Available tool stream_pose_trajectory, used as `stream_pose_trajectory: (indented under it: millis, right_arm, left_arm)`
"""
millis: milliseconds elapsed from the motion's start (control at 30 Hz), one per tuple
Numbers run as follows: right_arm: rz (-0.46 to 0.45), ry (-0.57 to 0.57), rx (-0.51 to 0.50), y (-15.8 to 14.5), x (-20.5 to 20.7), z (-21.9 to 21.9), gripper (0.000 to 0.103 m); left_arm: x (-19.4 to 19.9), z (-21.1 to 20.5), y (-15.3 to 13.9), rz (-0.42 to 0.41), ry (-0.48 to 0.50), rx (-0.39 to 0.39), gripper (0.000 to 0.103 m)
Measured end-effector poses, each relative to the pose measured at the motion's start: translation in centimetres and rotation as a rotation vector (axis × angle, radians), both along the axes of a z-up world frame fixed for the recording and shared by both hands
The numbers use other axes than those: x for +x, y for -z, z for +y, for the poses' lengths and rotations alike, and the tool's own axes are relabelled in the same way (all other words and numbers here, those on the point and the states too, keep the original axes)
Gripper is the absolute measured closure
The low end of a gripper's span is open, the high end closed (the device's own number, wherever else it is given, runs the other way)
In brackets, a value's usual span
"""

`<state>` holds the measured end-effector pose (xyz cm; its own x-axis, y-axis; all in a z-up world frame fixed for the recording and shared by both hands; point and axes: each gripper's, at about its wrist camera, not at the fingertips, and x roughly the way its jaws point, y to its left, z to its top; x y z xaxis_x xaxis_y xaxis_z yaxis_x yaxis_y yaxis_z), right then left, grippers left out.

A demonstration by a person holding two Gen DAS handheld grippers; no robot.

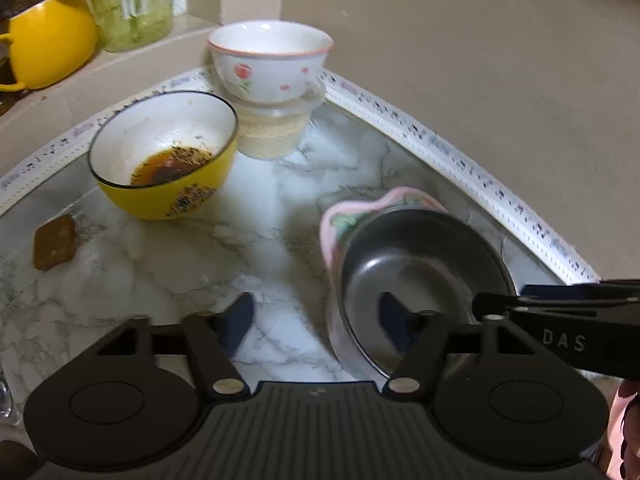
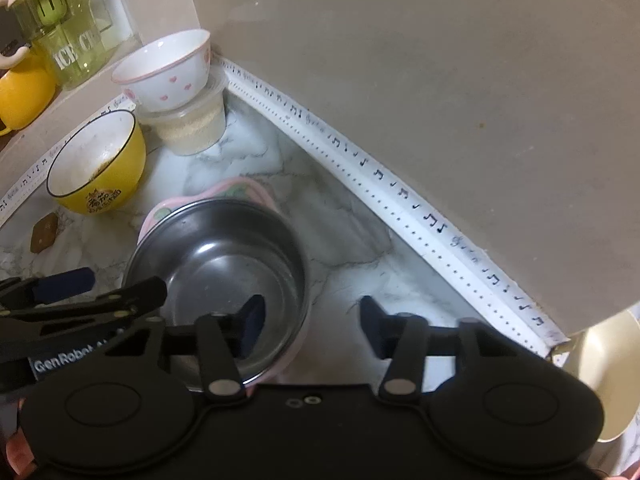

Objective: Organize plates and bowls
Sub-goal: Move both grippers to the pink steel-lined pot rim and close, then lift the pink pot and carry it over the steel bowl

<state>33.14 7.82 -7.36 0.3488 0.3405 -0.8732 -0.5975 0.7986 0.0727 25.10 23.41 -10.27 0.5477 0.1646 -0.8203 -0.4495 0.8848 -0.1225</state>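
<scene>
The left hand-held gripper (image 1: 316,322) is straddling the near-left rim of the steel bowl (image 1: 420,280), fingers partly spread, pads seemingly not yet pressing. The right hand-held gripper (image 2: 312,326) is straddling the opposite rim likewise. The steel bowl is sitting nested in a pink plate (image 1: 340,216) on the marble tabletop (image 1: 160,264), likely for a two-sided lift; a yellow bowl (image 1: 164,156) is waiting beyond.

Marble-patterned counter (image 1: 168,280) meets plain beige walls (image 1: 480,80).

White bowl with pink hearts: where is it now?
In both views the white bowl sits atop a plastic tub in the counter's back corner, just behind the yellow bowl.
</scene>
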Motion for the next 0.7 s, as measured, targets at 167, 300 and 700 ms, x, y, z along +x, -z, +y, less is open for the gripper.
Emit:
stream_pose_trajectory:
  millis: [167,300,700]
  right_arm:
    - [0.030,-0.012,0.001,0.3,0.2,0.4,0.072]
    - [0.033,-0.019,0.009,0.1,0.5,0.7,0.084]
    - [0.026,-0.001,0.019,-1.0,-0.7,-0.4,0.095]
  left_arm:
    - [0.2,-0.1,0.5,0.022,-0.008,-0.009,0.064]
    - [0.5,-0.4,0.4,0.019,0.006,-0.015,0.076]
    - [-0.7,-2.1,-0.6,0.022,0.041,0.000,0.095]
